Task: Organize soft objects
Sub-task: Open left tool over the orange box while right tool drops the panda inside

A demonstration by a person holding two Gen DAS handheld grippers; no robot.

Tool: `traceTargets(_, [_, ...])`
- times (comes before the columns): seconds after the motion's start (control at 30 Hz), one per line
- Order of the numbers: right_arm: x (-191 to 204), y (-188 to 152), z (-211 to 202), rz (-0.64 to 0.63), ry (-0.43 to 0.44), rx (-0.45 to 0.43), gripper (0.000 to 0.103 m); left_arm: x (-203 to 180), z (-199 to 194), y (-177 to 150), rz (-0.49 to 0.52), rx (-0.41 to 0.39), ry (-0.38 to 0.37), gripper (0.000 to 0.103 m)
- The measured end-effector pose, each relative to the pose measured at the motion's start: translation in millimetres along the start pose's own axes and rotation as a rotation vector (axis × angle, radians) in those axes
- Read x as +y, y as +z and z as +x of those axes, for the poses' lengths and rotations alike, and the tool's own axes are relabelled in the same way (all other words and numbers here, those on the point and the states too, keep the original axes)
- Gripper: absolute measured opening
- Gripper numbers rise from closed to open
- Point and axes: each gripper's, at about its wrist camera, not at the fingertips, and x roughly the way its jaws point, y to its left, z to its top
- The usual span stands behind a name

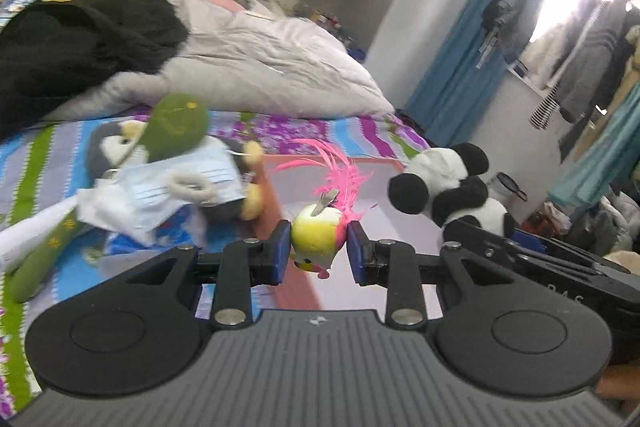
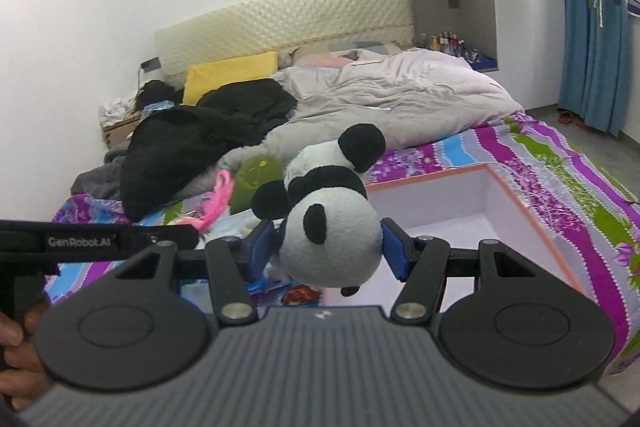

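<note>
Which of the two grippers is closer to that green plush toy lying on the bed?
Left. The left gripper, holding a small bird toy, is just beside the green plush; the right gripper, gripping the panda, sits farther off over the box.

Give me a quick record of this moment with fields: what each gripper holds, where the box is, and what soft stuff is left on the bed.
left gripper: shut on the toy bird, yellow and pink with pink feathers
right gripper: shut on the panda plush, gripped at the head
box: open, white inside with an orange rim, lying on the striped bedsheet
left on bed: green plush, penguin plush, face masks
further back: grey duvet, black clothing, yellow pillow
</note>
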Motion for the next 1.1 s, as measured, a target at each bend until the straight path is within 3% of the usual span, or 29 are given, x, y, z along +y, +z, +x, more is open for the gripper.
traceTargets(0.4, [-80,-21,43,0.117,-0.124,0.147,0.061,-63,112,-3,0.081,0.173,-0.039,0.035])
traceTargets(0.57, [-114,-36,70,0.138,-0.171,0.213,0.061,-72,162,-12,0.103,0.247,-0.032,0.035])
traceTargets(0.77, [-145,-54,100,0.185,-0.167,0.286,0.061,-78,213,-27,0.135,0.330,-0.012,0.035])
traceTargets(1.0, [-163,-69,126,0.191,-0.176,0.351,0.063,-76,253,-40,0.141,0.391,0.023,0.036])
traceTargets(1.1, [-167,-71,130,0.191,-0.171,0.359,0.064,-72,262,-39,0.130,0.424,0.016,0.042])
